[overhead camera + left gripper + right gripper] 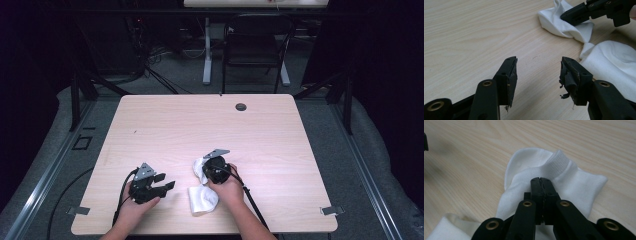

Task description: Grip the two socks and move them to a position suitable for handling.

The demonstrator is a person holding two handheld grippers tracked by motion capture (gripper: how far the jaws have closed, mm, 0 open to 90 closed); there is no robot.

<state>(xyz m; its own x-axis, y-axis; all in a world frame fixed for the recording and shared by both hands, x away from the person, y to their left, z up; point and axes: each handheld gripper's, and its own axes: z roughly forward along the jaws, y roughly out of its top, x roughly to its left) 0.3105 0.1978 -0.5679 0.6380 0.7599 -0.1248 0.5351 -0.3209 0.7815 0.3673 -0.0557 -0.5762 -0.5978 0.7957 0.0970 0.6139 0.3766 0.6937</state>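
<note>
Black jaws of the left gripper (537, 77) stand wide apart over bare wood, nothing between them, their pads frayed; that close view also shows the white sock (609, 62) lying just beside its right jaw. From above, the left hand (134, 207) rests low near the table's (165, 120) front edge, gripper pointing right. To its right, the right gripper (541, 182) is pinched closed on the sock's ribbed cuff; the right hand (230, 187) angles inward over the sock.

white sock (564, 180), pale woodgrain table (165, 125), black jaws
</note>
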